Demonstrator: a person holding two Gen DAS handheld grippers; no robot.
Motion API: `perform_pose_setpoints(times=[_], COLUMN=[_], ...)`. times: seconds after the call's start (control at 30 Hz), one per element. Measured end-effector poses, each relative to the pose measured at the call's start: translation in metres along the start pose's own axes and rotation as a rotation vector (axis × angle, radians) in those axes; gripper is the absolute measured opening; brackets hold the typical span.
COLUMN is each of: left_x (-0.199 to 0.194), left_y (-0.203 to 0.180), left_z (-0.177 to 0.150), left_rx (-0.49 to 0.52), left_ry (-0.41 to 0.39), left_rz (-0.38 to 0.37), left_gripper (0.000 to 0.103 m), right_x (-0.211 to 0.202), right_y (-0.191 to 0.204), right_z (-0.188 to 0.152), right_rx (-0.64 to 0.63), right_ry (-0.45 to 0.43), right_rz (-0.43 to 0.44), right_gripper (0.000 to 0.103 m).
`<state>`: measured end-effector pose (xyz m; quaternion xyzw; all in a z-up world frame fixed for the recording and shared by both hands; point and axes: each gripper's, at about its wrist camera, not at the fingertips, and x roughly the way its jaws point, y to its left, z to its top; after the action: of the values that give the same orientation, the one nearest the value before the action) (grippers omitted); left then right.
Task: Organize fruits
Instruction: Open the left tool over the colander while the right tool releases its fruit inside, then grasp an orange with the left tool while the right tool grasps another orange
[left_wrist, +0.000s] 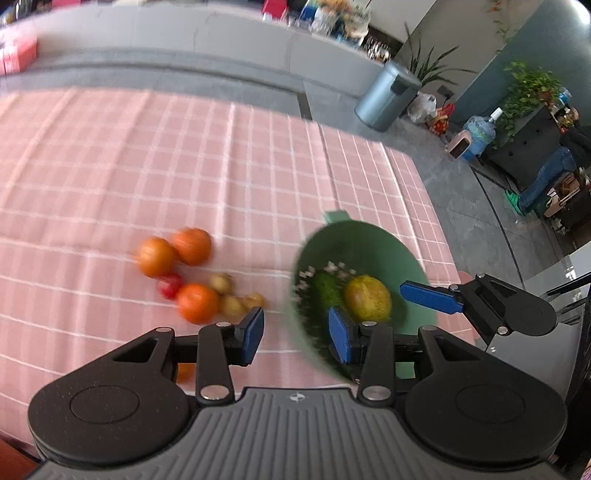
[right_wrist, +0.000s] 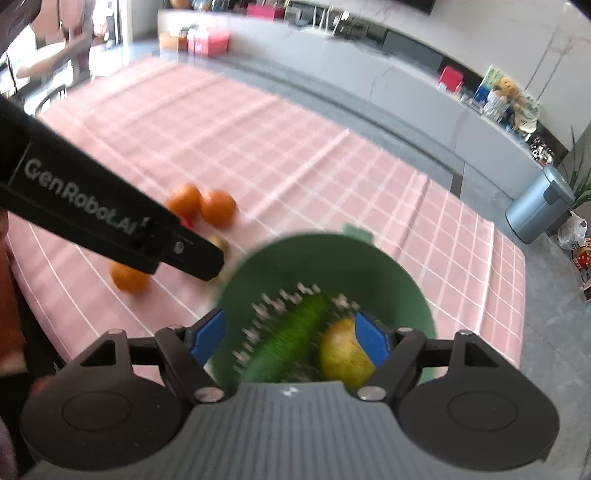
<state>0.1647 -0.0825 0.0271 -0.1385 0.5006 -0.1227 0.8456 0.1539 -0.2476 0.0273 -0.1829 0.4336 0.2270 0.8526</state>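
A green colander bowl (left_wrist: 384, 251) (right_wrist: 295, 258) sits on the pink checked tablecloth and holds a green cucumber (right_wrist: 291, 336) (left_wrist: 327, 288) and a yellow-green pear-like fruit (left_wrist: 367, 297) (right_wrist: 341, 356). Left of it lie three oranges (left_wrist: 192, 245) (right_wrist: 218, 206), a small red fruit (left_wrist: 170, 286) and several small tan fruits (left_wrist: 232, 304). My left gripper (left_wrist: 297, 334) is open and empty, its right finger over the bowl's near rim. My right gripper (right_wrist: 290, 338) is open above the bowl, with nothing between its fingers.
The table's right edge (left_wrist: 417, 166) drops to a grey floor. A grey bin (left_wrist: 386, 96) (right_wrist: 535, 206) stands beyond it. A grey counter (right_wrist: 406, 85) runs behind the table. The left gripper's black body (right_wrist: 92, 210) crosses the right wrist view.
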Motion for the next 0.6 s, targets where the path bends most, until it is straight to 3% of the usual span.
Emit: perform_pose_setpoints(times=[0.13, 0.37, 0.43, 0.6], left_x=[-0.027, -0.053, -0.053, -0.040], left_y=[0.025, 0.059, 0.067, 0.081], left_z=[-0.010, -0.038, -0.047, -0.066], left_rx=[0.055, 0.152, 0.166, 0.177], left_ry=[-0.067, -0.138, -0.141, -0.125], left_rz=[0.033, 0.058, 0.049, 0.018], left_gripper=[0.047, 0.047, 0.047, 0.047], right_x=[0.001, 0.013, 0.018, 0.037], right_y=[0.028, 0.080, 0.096, 0.131], right_z=[0.000, -0.018, -0.026, -0.046], right_rx=[0.109, 0.320, 0.353, 0.332], right_ry=[-0.094, -0.240, -0.266, -0.242], right_rz=[0.015, -0.002, -0.033, -0.131], right_gripper=[0.085, 0.085, 0.083, 0.063])
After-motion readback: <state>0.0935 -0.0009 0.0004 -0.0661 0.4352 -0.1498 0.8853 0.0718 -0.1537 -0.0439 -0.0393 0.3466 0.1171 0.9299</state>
